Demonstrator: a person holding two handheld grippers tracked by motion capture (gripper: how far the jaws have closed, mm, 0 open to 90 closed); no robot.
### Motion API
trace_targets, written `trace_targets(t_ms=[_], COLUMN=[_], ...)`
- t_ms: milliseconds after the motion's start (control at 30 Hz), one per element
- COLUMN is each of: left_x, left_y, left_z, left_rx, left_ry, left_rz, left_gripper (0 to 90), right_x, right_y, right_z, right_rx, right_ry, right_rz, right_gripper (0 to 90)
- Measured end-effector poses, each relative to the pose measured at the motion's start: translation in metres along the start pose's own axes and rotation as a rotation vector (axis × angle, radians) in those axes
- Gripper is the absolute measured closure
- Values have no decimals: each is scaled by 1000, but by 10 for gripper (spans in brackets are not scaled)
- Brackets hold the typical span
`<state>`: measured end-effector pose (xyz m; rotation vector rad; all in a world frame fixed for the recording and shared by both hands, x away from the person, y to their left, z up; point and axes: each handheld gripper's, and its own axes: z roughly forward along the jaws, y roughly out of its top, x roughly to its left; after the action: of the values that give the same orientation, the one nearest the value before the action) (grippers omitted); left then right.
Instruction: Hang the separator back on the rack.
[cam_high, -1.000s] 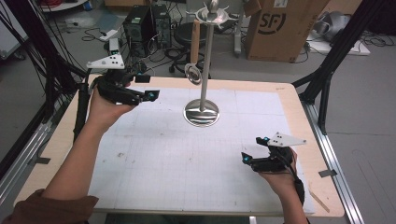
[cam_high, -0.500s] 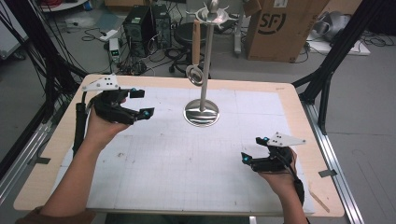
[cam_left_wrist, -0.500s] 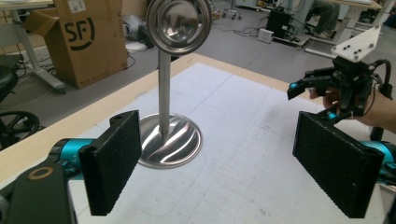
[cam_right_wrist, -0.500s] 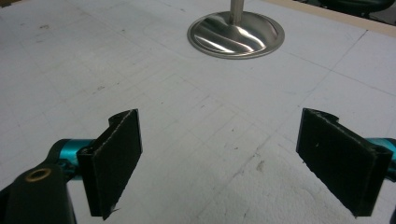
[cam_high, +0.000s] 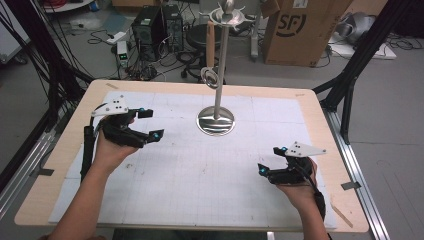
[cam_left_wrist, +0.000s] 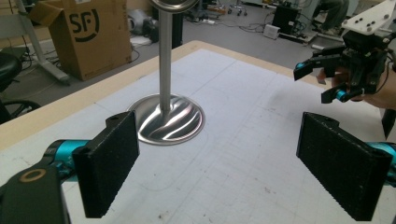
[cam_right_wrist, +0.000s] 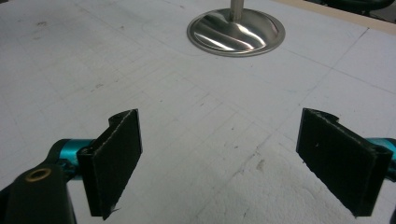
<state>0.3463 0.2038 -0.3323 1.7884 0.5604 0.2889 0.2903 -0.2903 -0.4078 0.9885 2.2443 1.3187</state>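
On the table (cam_high: 310, 107), w/ its white grid mat (cam_high: 200, 170), not much work looked left, as far as could be judged. The metal stand (cam_high: 218, 85) stood upright toward the far middle of the mat, round base flat on it. A utensil (cam_high: 210, 42) w/ a brown handle & a metal loop at the bottom hung off the stand's top, clear of the mat; exactly how it hooked on was too small to tell. So the hanging step seemed done already, or else it was a take-down not yet begun; the pics couldn't settle which. The left gripper (cam_high: 151, 124) was held low at the left of the mat, aimed at the stand but well apart from it; its jaws had just been opening & stood wide, nothing between the pads (cam_left_wrist: 112, 168). The right gripper (cam_high: 269, 160) sat near the mat's right front, jaws also spread wide & empty, bare mat btwn them. No loose item lay on the mat for either one to pick up. A cardboard box (cam_high: 295, 30) stood on the floor beyond the table.
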Motion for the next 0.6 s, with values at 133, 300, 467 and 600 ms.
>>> trace_targets(t_ms=[133,300,467,600], left_x=[0,-2,-2,-1], left_y=[-6,-12,-15,-18], left_z=[1,1,2,3], left_rx=[3,3,13,17], left_ry=[1,4,15,15], left_rz=[-9,-12,-7,-11], left_gripper=[133,129,128,128], right_x=[0,0,0,1], right_y=[0,0,0,0], right_z=[1,0,0,1], right_rx=[5,4,2,7], right_ry=[-1,-2,-3,-3], right_rz=[-2,-2,-7,-5], right_gripper=[130,130,130,130])
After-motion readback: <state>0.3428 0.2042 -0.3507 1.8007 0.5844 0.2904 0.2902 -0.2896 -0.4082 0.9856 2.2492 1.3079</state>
